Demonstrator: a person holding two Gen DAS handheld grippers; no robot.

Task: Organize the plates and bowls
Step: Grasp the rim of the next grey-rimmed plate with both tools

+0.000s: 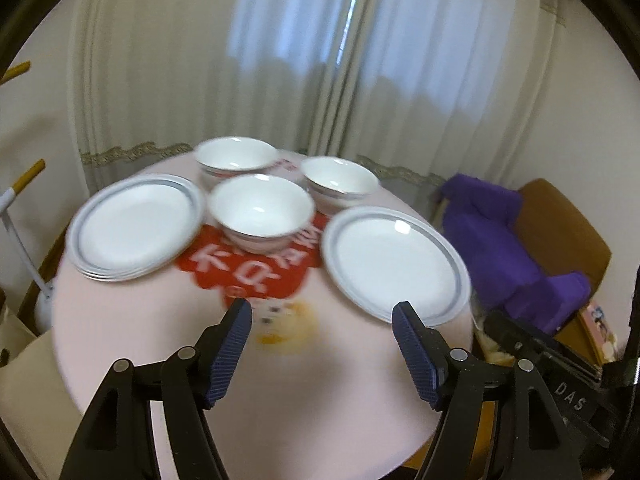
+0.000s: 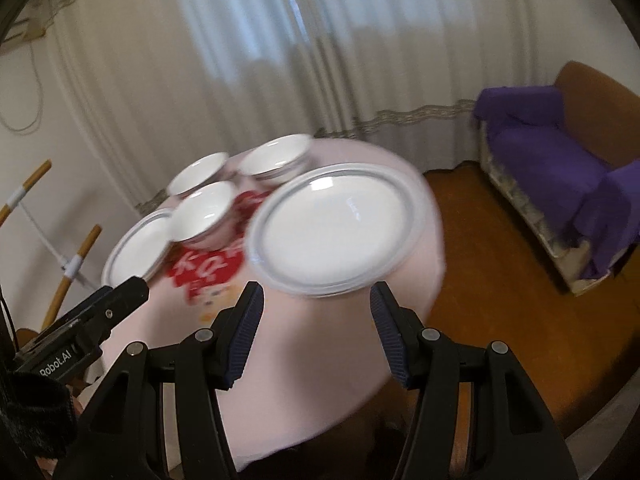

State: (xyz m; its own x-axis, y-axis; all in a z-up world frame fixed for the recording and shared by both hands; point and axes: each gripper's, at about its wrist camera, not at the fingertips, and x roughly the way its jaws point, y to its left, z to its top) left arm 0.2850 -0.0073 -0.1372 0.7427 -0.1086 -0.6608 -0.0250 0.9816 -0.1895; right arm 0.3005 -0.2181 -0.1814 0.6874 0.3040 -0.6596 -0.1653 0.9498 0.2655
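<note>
A round table with a pink cloth (image 1: 132,344) holds two stacks of white plates with grey rims: one at the left (image 1: 134,226) (image 2: 138,244), one at the right (image 1: 394,262) (image 2: 334,226). Three white bowls stand between them: near middle (image 1: 260,208) (image 2: 206,210), far left (image 1: 236,158) (image 2: 198,174), far right (image 1: 340,184) (image 2: 276,158). My left gripper (image 1: 322,312) is open and empty above the table's near part. My right gripper (image 2: 316,292) is open and empty just before the right plate stack. Both views are blurred.
A purple-covered armchair (image 1: 516,240) (image 2: 560,168) stands right of the table. White curtains (image 1: 320,60) hang behind. A white stand with wooden tips (image 1: 20,208) (image 2: 72,264) is at the left. The other gripper shows at the frame edges (image 1: 560,368) (image 2: 80,328).
</note>
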